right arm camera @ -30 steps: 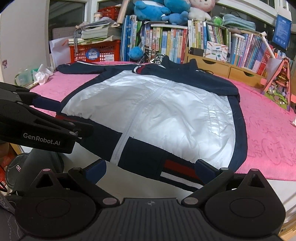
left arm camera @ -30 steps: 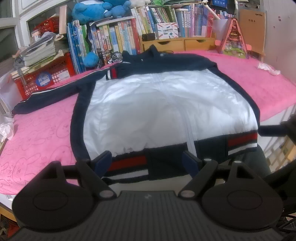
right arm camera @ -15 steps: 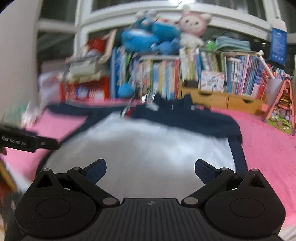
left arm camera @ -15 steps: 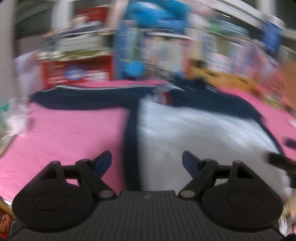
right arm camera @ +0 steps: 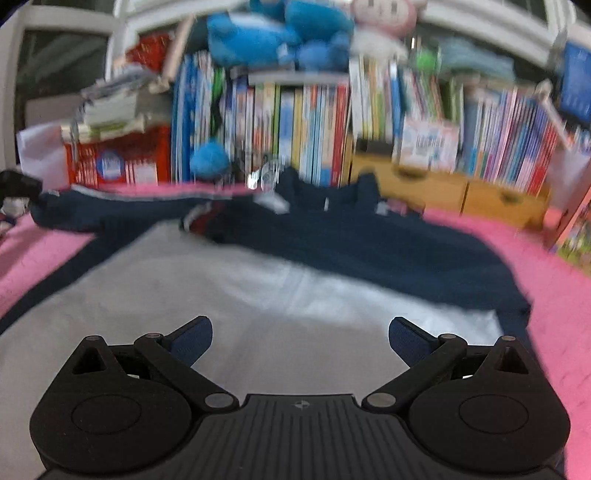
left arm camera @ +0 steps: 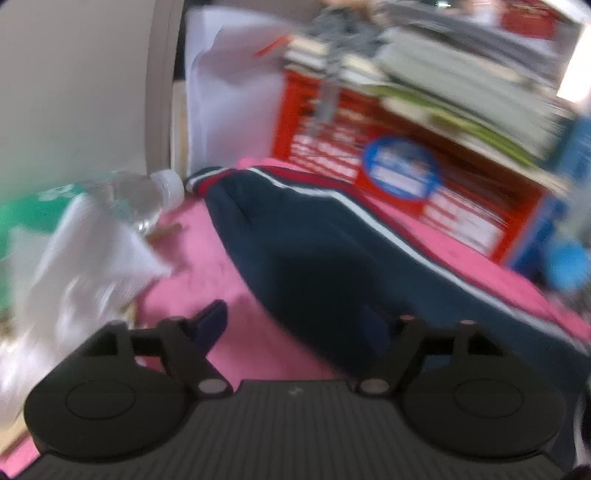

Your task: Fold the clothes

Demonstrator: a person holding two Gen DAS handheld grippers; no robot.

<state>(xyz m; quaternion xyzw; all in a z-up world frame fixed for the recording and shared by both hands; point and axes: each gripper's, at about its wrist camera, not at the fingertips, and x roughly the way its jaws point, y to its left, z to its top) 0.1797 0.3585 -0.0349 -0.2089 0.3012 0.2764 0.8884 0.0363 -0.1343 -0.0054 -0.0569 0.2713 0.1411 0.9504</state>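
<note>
A navy and white jacket (right arm camera: pixel 295 295) lies spread flat on the pink bed cover (right arm camera: pixel 554 280), collar toward the bookshelf. Its left sleeve (left arm camera: pixel 317 251), navy with a red and white stripe, stretches out over the pink cover in the left wrist view. My left gripper (left arm camera: pixel 295 321) is open, low over that sleeve, its right finger above the navy cloth. My right gripper (right arm camera: pixel 299 332) is open and empty above the white front panel. Both views are motion-blurred.
A clear plastic bottle (left arm camera: pixel 144 195) and crumpled white bags (left arm camera: pixel 74 258) lie left of the sleeve end. A red crate (left arm camera: pixel 406 173) stacked with papers stands behind it. Bookshelf (right arm camera: pixel 314 122), plush toys (right arm camera: pixel 273 33) and wooden drawers (right arm camera: pixel 443 188) line the far edge.
My left gripper has swung left from the jacket's hem to the outstretched sleeve. My right gripper has moved forward from the hem over the white front panel. Both stay open.
</note>
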